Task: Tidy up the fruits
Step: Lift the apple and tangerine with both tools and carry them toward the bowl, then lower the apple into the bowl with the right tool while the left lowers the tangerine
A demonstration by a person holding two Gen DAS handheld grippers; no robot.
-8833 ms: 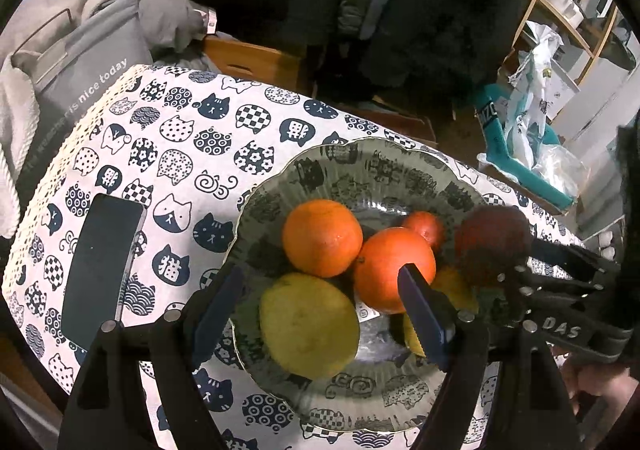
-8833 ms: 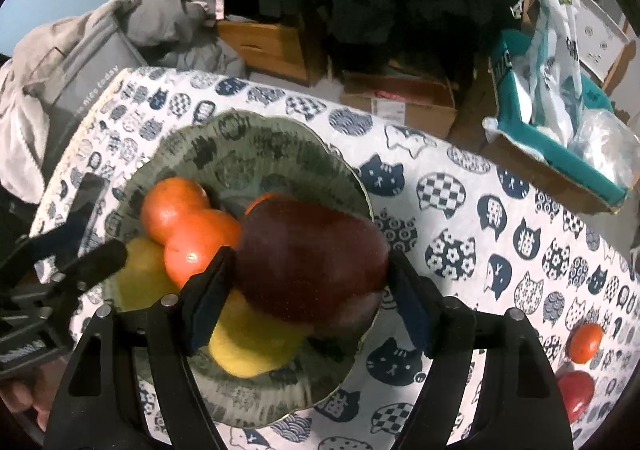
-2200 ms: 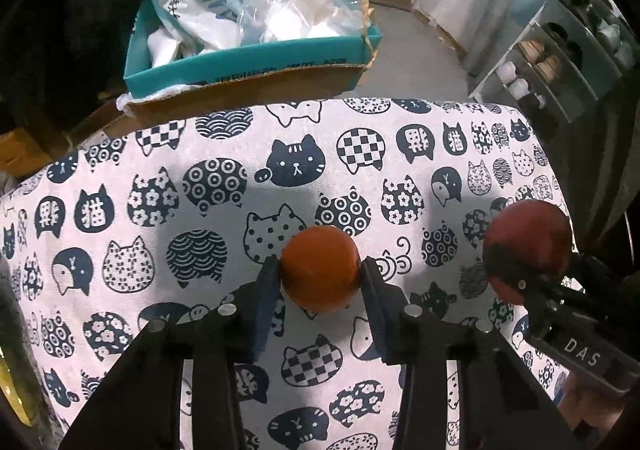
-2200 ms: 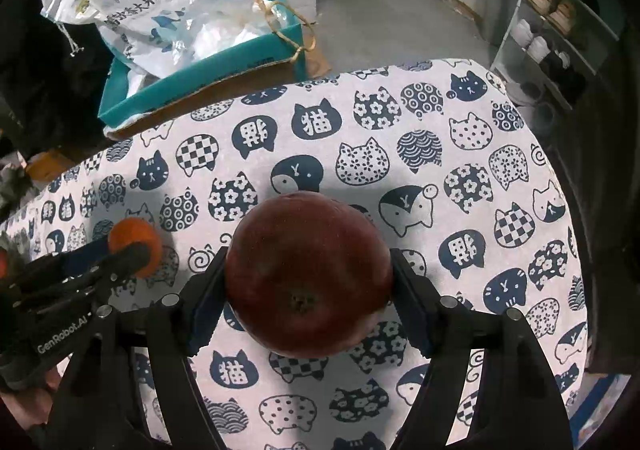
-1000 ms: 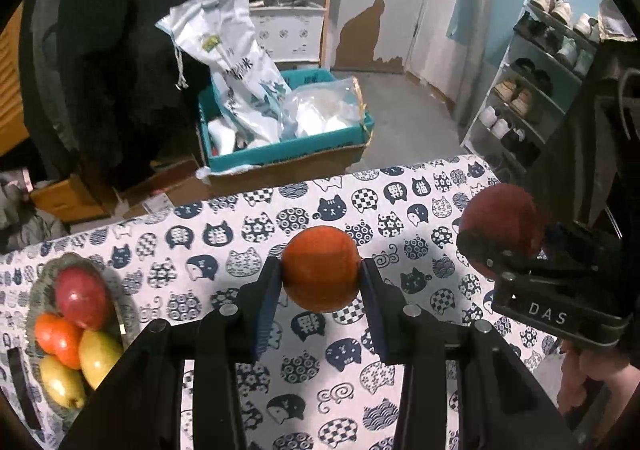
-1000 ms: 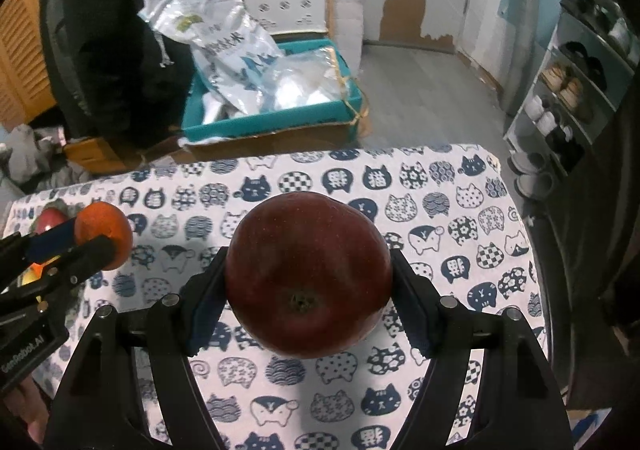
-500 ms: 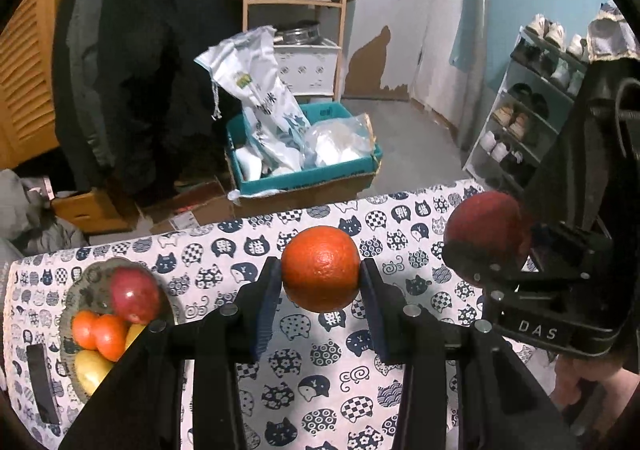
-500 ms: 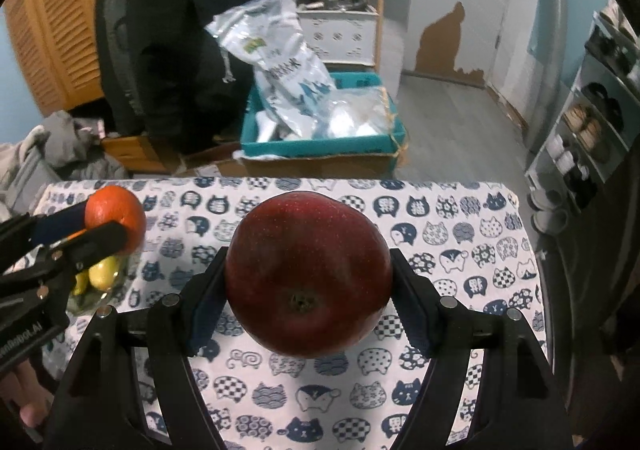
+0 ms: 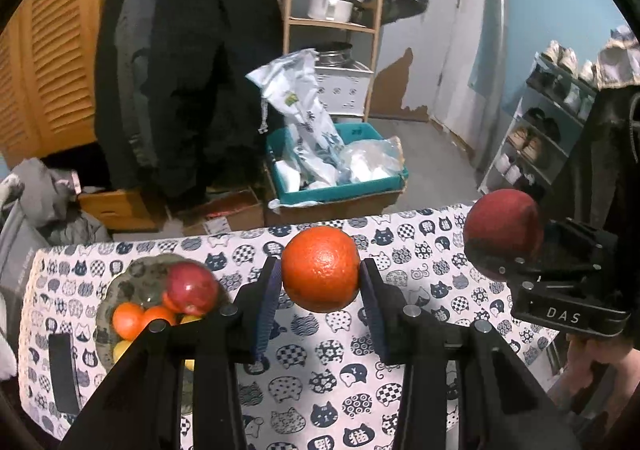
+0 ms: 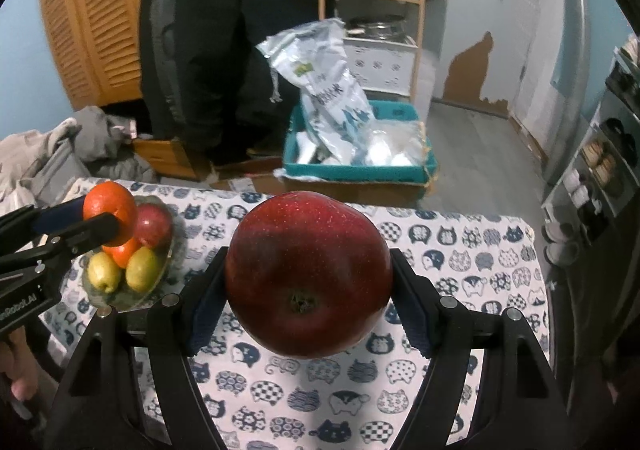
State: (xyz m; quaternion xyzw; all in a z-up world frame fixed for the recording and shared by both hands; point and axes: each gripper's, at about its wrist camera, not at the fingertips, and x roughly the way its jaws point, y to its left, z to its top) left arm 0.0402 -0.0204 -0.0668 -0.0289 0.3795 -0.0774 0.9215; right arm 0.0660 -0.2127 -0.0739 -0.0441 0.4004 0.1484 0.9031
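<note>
My left gripper [image 9: 320, 300] is shut on an orange [image 9: 320, 268] and holds it high above the cat-print tablecloth [image 9: 328, 386]. My right gripper [image 10: 308, 290] is shut on a dark red apple [image 10: 308, 274], also held high; the apple shows in the left wrist view [image 9: 502, 234] at the right. A glass fruit plate [image 9: 138, 278] lies at the table's left end with a red apple [image 9: 191, 288], oranges [image 9: 128, 320] and yellow fruits. In the right wrist view the plate [image 10: 160, 280] holds two yellow-green fruits [image 10: 142, 268], and the left gripper's orange [image 10: 110, 212] hangs over it.
A dark phone [image 9: 64, 374] lies left of the plate. Beyond the table's far edge stand a teal box of bags [image 9: 336, 178], cardboard boxes, dark coats [image 9: 188, 62], a wooden shelf with a pot [image 9: 332, 6], and a shoe rack [image 9: 536, 138] at the right.
Both grippers have risen and pulled back from the table with their fruits held. The fruit plate has come further into view at the left.
</note>
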